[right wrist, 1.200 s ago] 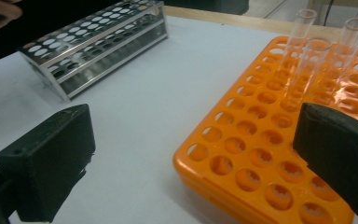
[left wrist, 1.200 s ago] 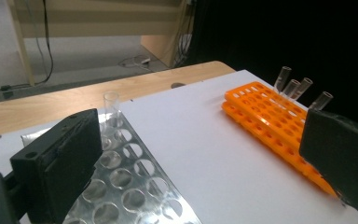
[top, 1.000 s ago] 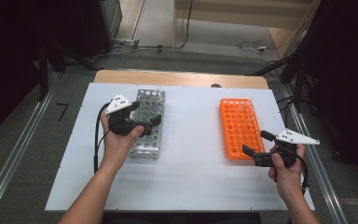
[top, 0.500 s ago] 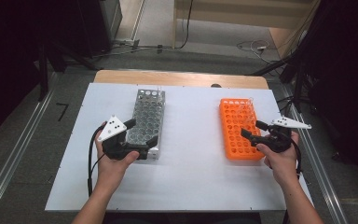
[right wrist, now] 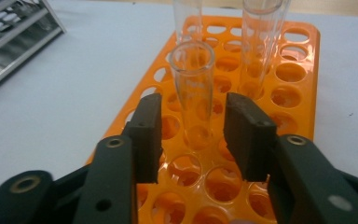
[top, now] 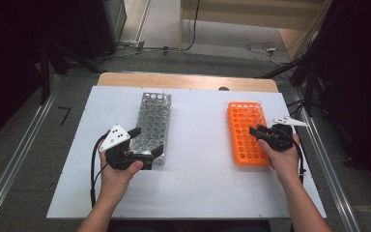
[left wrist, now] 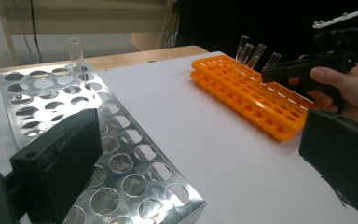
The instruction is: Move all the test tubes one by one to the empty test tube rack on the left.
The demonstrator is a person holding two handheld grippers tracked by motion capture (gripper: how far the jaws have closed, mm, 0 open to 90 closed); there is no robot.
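The left tool (top: 147, 145) sits at the near end of the metal test-tube rack (top: 153, 126), on the left half of the white tabletop (top: 198, 169). Its jaws stand wide. In the left gripper view one jaw lies over the rack's perforated top plate and the other is clear of the rack on the tabletop side. No pad contact with the rack is visible. One glass tube (left wrist: 75, 50) stands upright in a far corner hole of this rack.

The right tool (top: 257, 131) is at the right edge of the orange test-tube rack (top: 245, 133), on the right half of the tabletop. Its jaws have just been closing and now stand narrow. In the right gripper view a clear test tube (right wrist: 193, 88) stands upright in a hole of the orange rack, between the two jaws. A gap remains on each side of the tube; the pads are not pressing on it.

Beyond this tube, further clear tubes (right wrist: 260, 42) stand in the far rows of the orange rack. The two racks lie well apart, parallel to each other.
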